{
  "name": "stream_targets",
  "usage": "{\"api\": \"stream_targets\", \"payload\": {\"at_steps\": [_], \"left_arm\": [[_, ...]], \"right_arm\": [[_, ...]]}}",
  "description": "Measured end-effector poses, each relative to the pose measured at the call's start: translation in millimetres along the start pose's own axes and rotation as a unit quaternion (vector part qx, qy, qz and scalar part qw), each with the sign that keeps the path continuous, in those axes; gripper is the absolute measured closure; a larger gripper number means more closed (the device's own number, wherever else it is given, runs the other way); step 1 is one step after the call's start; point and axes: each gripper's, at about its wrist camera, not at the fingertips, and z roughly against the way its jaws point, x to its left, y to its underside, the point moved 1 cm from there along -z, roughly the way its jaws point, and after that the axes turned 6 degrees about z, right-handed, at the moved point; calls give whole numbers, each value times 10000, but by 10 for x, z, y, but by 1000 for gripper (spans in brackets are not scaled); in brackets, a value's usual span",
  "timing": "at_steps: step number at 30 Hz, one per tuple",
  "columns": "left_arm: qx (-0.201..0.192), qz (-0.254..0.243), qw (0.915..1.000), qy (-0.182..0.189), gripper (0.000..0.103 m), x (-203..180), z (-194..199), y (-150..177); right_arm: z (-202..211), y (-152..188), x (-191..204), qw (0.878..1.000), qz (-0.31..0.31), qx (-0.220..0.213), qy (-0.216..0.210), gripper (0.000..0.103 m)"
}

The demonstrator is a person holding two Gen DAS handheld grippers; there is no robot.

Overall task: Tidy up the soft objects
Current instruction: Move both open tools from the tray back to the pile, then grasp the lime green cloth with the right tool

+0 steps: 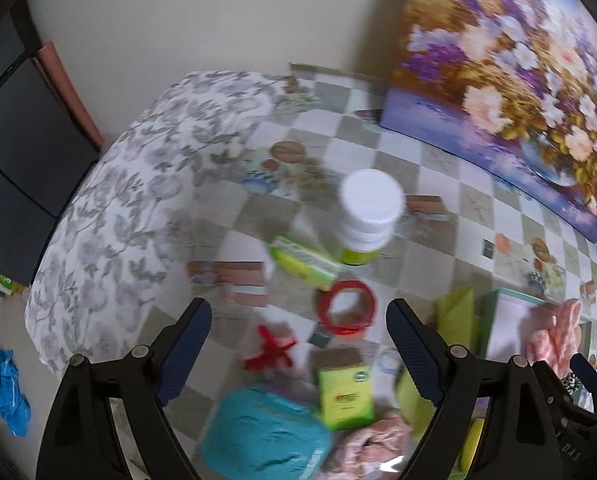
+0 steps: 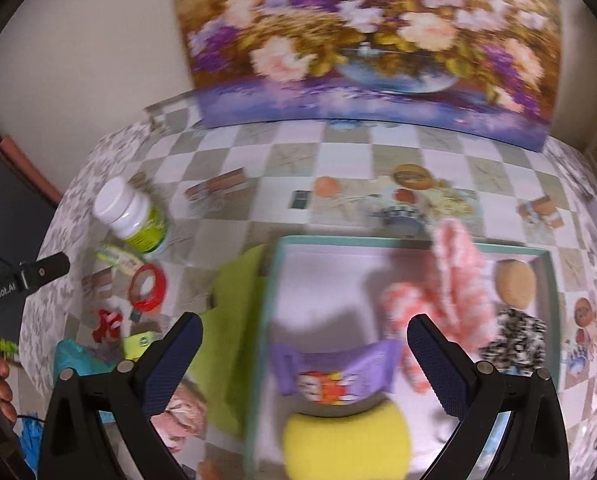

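Only the right view shows inside the box [image 2: 378, 242]: a pink fluffy cloth [image 2: 454, 276], a purple packet [image 2: 334, 372] and a yellow sponge [image 2: 346, 440]. Left of the box, the left gripper [image 1: 298, 344] hangs wide open and empty over a red tape ring [image 1: 348, 312]. The right gripper [image 2: 304, 356] is wide open too, holding nothing.

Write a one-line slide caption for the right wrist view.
Open tongs above a teal-rimmed box holding a yellow sponge and pink fluffy fabric.

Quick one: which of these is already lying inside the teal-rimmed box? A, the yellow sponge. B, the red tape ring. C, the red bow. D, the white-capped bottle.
A: the yellow sponge lies inside the teal-rimmed box, while the tape ring, bottle and bow sit on the checkered tablecloth to its left.
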Motion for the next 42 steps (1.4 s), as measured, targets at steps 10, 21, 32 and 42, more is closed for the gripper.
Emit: {"api": "stream_targets", "payload": {"at_steps": [10, 21, 32, 42], "left_arm": [[90, 350, 9993, -17, 13, 473, -109, -73], [553, 269, 9981, 71, 14, 424, -462, -11], [776, 15, 9968, 209, 14, 160, -641, 56], [791, -134, 9965, 211, 13, 12, -676, 69]], "right_arm": [[-159, -12, 497, 9987, 369, -34, -349, 0], [-468, 57, 624, 9974, 449, 236, -503, 0], [-669, 147, 607, 9959, 402, 474, -659, 9], [-596, 116, 560, 9960, 377, 382, -721, 23]]}}
